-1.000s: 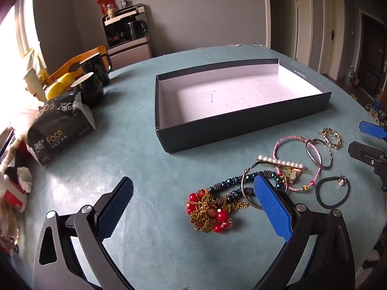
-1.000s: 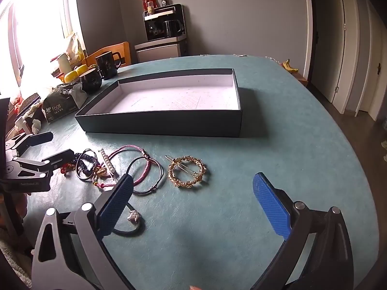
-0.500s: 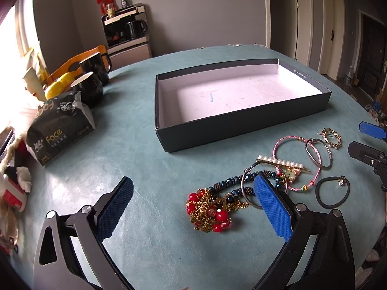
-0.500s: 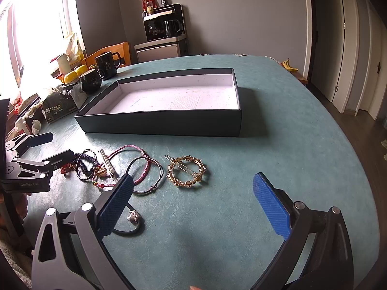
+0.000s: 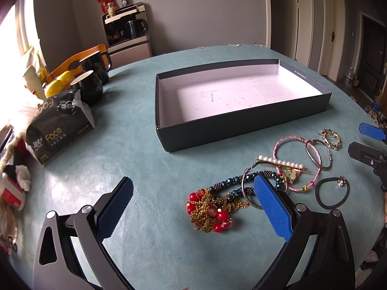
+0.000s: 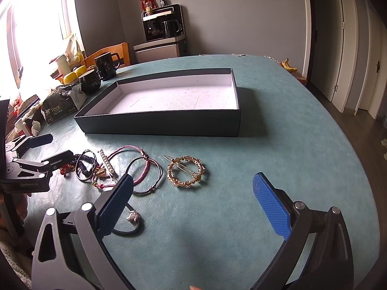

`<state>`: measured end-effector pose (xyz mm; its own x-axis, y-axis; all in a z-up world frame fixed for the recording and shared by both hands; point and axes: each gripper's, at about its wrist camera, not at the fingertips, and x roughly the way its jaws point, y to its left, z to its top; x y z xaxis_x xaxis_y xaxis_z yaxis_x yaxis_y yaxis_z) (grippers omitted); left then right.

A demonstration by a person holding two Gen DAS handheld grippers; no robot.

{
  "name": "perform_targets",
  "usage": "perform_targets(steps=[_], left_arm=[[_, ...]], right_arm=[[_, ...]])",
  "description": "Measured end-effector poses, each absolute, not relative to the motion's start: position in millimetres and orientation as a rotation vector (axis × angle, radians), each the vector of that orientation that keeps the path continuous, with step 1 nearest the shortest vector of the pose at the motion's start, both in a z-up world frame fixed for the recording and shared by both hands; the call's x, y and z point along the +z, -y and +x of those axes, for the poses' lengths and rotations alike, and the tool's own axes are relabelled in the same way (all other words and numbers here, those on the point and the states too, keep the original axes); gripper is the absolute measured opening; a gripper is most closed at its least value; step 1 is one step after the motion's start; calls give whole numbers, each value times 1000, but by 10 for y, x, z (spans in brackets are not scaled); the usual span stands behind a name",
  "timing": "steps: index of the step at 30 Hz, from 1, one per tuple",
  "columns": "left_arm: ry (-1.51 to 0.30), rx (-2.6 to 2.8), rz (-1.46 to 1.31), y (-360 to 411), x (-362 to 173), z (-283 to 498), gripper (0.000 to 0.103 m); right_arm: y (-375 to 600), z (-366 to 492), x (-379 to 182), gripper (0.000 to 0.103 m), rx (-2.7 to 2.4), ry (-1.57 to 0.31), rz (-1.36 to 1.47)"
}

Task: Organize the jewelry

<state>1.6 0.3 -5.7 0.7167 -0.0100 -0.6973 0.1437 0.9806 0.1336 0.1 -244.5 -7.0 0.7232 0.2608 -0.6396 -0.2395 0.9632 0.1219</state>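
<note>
Both grippers hover with jaws spread wide, holding nothing. Ahead of the left gripper (image 5: 193, 207), between its fingers, lies the red-bead and gold-chain necklace (image 5: 210, 209); its right finger overlaps a blue beaded strand (image 5: 232, 183). Only this view shows those clearly. The right gripper (image 6: 193, 203) sees the gold ring hair clip (image 6: 186, 172) just ahead, unobstructed, and the black hair tie (image 6: 130, 224) beside its left finger. The empty box (image 6: 169, 123) sits beyond both.
</note>
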Motion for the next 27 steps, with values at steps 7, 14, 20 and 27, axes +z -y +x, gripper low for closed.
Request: perform_targets(steps=[7, 14, 20, 27], left_arm=[[-769, -86, 182, -7, -55, 19, 101], [-772, -85, 181, -5, -74, 25, 101], [-774, -86, 180, -8, -72, 29, 101], [-772, -87, 179, -7, -75, 26, 101]], right_arm=[[2440, -5, -85, 98, 278, -711, 33], [2436, -18, -89, 98, 277, -711, 34], [2438, -21, -93, 98, 277, -711, 35], [2449, -27, -72, 98, 273, -725, 32]])
